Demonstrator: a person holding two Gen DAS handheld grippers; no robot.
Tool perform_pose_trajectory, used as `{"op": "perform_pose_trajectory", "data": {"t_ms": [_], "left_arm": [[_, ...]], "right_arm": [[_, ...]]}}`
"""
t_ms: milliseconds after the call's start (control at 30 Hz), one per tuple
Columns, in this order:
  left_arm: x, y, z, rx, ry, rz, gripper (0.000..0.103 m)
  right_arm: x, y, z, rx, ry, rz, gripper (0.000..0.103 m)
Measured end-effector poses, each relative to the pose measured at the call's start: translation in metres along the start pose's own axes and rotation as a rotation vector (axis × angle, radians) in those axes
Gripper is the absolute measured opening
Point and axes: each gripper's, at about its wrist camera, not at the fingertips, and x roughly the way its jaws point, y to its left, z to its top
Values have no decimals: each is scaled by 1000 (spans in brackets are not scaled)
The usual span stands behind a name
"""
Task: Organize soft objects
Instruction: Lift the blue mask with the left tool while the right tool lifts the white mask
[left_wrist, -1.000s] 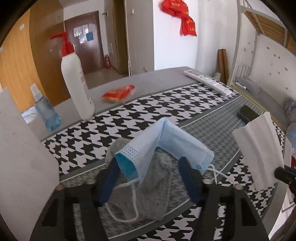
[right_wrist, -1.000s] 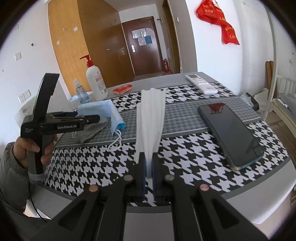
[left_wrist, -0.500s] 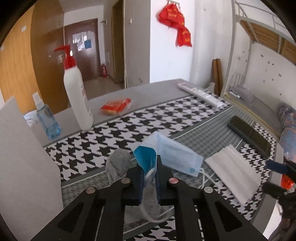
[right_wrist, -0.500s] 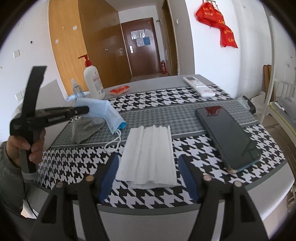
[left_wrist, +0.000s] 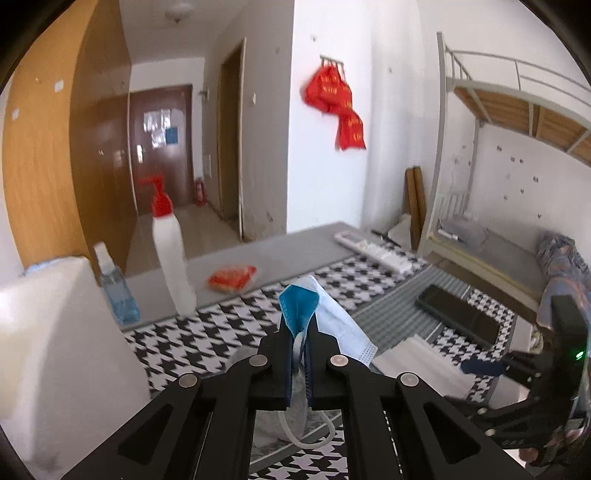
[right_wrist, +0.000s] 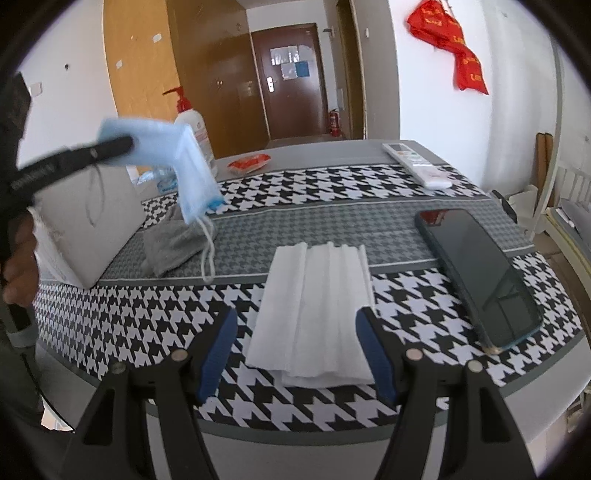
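- The left gripper, at lower centre of the left wrist view, has its fingers clamped on a light blue pleated paper face mask, held clear above the table; in the right wrist view the mask hangs at upper left, its white ear loops dangling.
- Below the mask a grey cloth pouch lies on the grey band of the houndstooth cloth, just beside a leaning grey board.
- The right gripper has its fingers spread wide and gripping nothing; a folded white pleated tissue lies flat on the table between them, untouched.
- A dark smartphone lies right of the tissue, apart from it.
- Toward the far edge stand a white pump bottle with a red top, an orange packet and a white remote control.
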Motion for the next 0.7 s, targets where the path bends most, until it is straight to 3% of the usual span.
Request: {"op": "perform_pose_trajectory", "data": {"t_ms": [200, 333, 400, 567, 700], "left_arm": [[-21, 2, 0, 9, -42, 19, 5], [-27, 4, -3, 9, -53, 25, 5], [-29, 6, -5, 3, -53, 27, 5], [-34, 12, -7, -16, -50, 37, 5], [-39, 14, -9, -16, -50, 44, 5]], "right_arm": [[16, 8, -1, -27, 50, -15, 70], [24, 9, -1, -41, 71, -61, 60], [25, 10, 0, -46, 77, -78, 54], [26, 8, 1, -29, 80, -79, 22], [27, 9, 1, -20, 73, -53, 13]]}}
